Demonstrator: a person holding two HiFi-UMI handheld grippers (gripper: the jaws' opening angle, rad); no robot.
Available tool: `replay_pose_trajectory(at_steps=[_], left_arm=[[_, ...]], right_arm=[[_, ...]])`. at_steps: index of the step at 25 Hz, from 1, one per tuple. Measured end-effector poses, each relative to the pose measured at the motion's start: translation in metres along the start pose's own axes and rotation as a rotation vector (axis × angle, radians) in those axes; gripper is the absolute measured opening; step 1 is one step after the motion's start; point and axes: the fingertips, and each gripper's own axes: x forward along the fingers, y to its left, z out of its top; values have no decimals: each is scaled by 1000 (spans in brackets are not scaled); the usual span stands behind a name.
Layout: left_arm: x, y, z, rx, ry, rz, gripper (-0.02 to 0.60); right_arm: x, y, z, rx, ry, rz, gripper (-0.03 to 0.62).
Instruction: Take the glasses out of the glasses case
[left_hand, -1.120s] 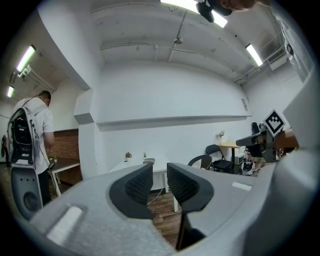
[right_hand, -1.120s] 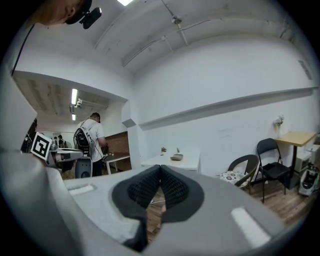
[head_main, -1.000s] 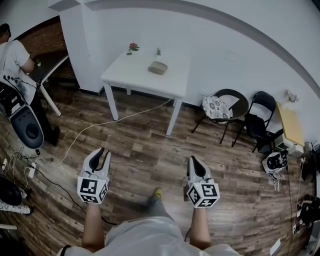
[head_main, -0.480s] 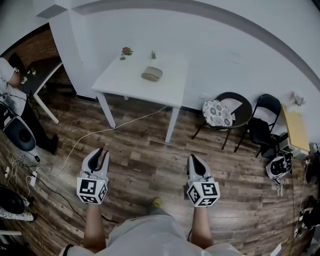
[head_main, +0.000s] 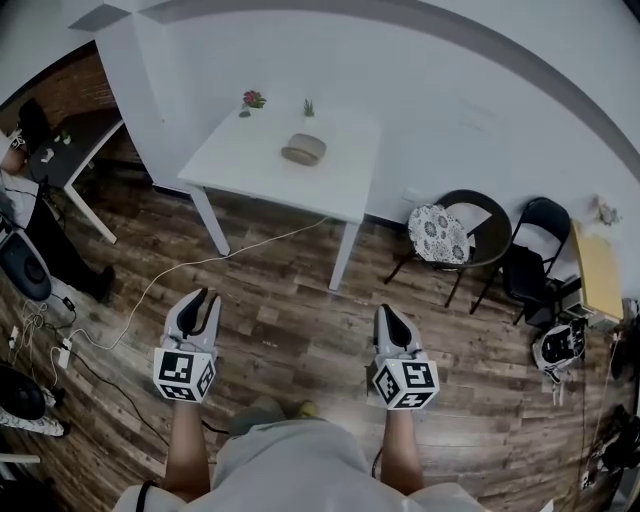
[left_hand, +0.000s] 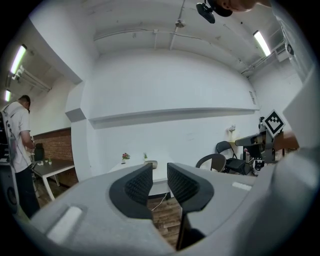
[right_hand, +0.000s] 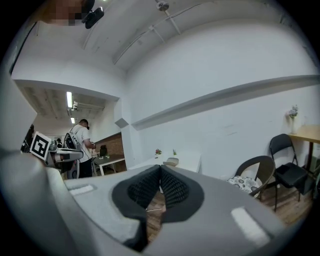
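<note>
Your left tool (head_main: 197, 302) hangs over the wooden floor (head_main: 290, 310), well short of the white worktop (head_main: 255, 165). Its jaws are slightly apart, with nothing between them. Your right tool (head_main: 386, 316) is on the same near side of the worktop, its jaws together at the tips and empty. The glasses case (head_main: 302, 150) lies on the worktop towards the wall-side edge, well apart from both tools. It is too small to tell whether it is open. A small flower (head_main: 252, 100) and a green plant (head_main: 308, 107) stand behind it at the worktop's far edge. A cushioned chair (head_main: 437, 233) sits to the right of the worktop.
</note>
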Motion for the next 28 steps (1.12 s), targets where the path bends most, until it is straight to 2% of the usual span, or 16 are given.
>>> replay_pose_trajectory(at_steps=[11, 20, 28], left_arm=[[54, 33, 2, -2, -21, 17, 100], [136, 76, -14, -17, 8, -7, 101], [218, 137, -14, -38, 27, -37, 101]], right_arm=[[65, -8, 8, 1, -9, 22, 3], [151, -19, 7, 10, 15, 5, 3], [242, -16, 21, 8, 37, -27, 3]])
